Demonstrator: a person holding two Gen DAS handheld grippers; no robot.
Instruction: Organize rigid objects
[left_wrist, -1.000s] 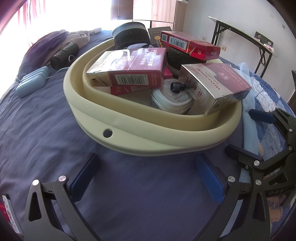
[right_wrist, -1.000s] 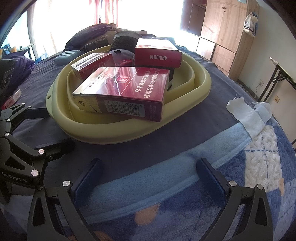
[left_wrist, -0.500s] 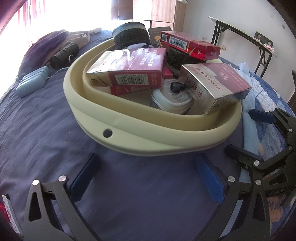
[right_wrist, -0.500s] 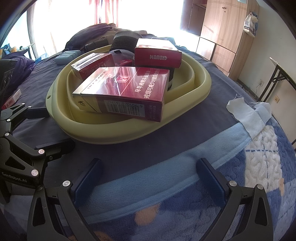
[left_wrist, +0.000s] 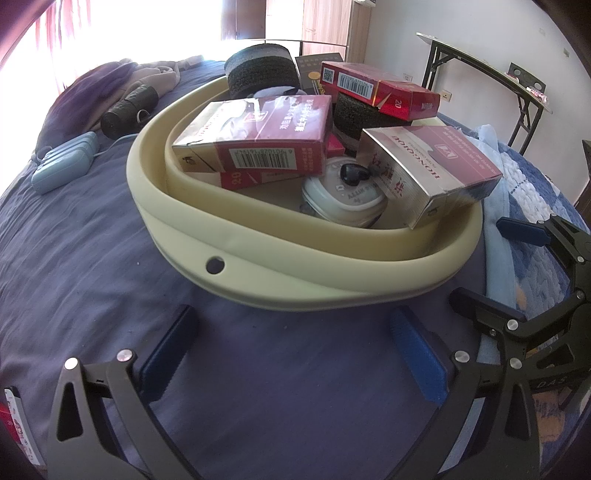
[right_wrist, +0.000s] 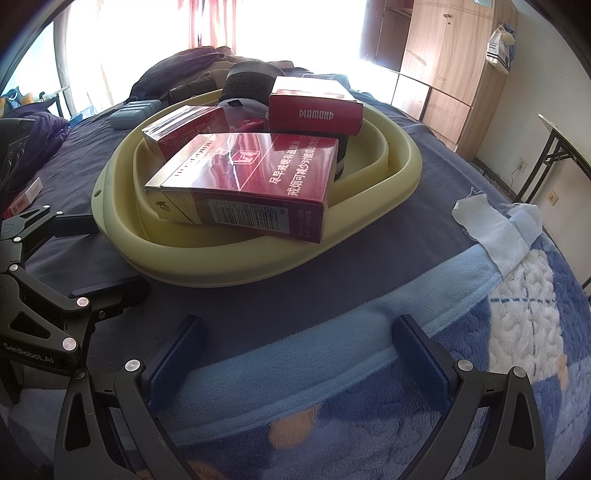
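Dark blue bedspread (left_wrist: 92, 258) carries a cream oval basin (left_wrist: 295, 284) heaped with red cardboard cartons (left_wrist: 258, 140). Both claws, left gripper (left_wrist: 295, 354) and right gripper (right_wrist: 295, 354), gape wide and empty near it. Perhaps finished; otherwise grip cartons squarely across their narrow faces.

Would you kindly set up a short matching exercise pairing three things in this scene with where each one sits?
Things:
1. red DIAMOND carton
2. pale blue oblong case
3. white round lidded container

Places:
A. on the dark bedsheet outside the basin
B. on the floor of the cream collapsible basin
C. perched on a black roll

Pairs: 1-C, 2-A, 3-B
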